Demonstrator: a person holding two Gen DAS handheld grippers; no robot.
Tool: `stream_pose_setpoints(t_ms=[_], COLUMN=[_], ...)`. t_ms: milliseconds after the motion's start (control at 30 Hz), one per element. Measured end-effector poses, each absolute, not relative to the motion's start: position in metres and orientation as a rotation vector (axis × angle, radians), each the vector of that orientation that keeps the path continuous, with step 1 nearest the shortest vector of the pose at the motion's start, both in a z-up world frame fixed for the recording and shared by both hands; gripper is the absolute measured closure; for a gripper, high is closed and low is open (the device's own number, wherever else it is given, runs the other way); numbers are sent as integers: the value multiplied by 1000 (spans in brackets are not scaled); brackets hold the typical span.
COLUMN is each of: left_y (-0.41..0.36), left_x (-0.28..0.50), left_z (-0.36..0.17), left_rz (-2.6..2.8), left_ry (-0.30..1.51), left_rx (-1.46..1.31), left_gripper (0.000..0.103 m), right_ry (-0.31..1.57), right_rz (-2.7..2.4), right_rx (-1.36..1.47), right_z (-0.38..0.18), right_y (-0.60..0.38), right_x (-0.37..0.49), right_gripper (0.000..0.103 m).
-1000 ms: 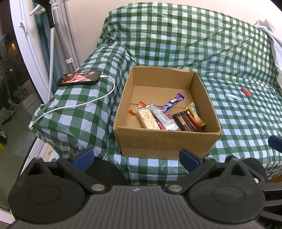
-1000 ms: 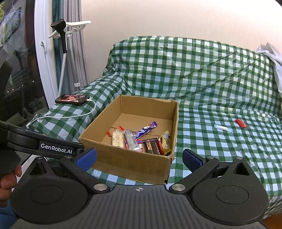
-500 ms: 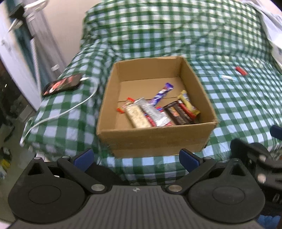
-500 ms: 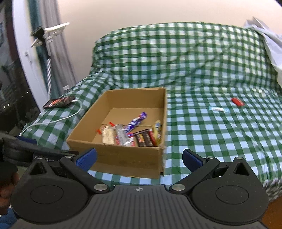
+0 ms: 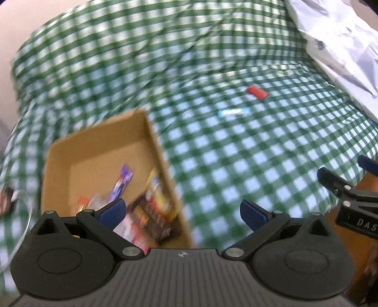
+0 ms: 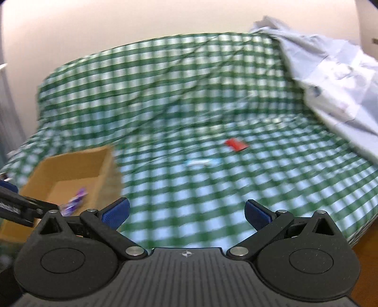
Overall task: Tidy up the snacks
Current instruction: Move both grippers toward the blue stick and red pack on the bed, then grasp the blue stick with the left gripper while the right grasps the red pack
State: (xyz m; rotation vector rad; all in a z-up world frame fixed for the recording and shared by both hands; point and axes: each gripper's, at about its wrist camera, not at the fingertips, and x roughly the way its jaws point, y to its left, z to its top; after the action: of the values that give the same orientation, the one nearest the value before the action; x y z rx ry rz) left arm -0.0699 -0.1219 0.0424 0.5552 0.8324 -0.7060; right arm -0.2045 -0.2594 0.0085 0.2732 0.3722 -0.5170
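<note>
Snacks: most lie in the cardboard box [image 5: 99, 151]; a red packet [image 6: 236, 144] and a pale blue packet [image 6: 203, 162] lie loose on the checked cover [image 6: 212, 193]. Both grippers' fingers spread wide, empty. Risk: thin flat packets may slip a pinch or snag cloth.

Green-checked cover [image 5: 236, 165] is draping the sofa; crumpled white sheet [image 6: 330, 78] is lying at its right; beige wall [image 6: 141, 21] behind.
</note>
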Motion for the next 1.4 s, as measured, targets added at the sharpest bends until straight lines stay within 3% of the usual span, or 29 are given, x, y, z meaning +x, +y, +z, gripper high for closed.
stream_pose_setpoints(t_ms=[233,500,833,900,933,967,1000,1033,1067,1100,1400], left_y=[-255,-399,-482,-486,-484,-483,-482,-482,-481,-479,-410], left_x=[-14,74,123,128,130,130,127,127,127,127,75], left_z=[5,-99,-182,-189,-187,-181,-177,-174,-172,-170,-96], left_rz=[-803,-894,-1045,-1052,-1077,-1085,-1105,-1112,-1107,-1105,-1115], left_ry=[800,831,885,906,932,921,910,928,949,962,910], left_rx=[604,757,892,880,836,808,804,802,783,768,579], left_gripper=[0,0,0,10,27,64,87,95,95,96,96], right_ry=[374,452,578,560,561,554,537,518,514,521,469], right_rz=[-592,-533,-477,-493,-475,-466,-453,-446,-449,-455,-534], right_rx=[227,204,261,208,182,175,174,161,142,141,194], right_z=[-3,-53,-121,-129,-130,-130,-130,-129,-129,-128,-98], right_y=[-389,-525,-614,-616,-616,-616,-615,-612,-609,-608,-567], right_x=[-140,-7,136,151,155,155,153,150,147,145,79], right_gripper=[1,1,1,0,0,3,18,30,54,57,61])
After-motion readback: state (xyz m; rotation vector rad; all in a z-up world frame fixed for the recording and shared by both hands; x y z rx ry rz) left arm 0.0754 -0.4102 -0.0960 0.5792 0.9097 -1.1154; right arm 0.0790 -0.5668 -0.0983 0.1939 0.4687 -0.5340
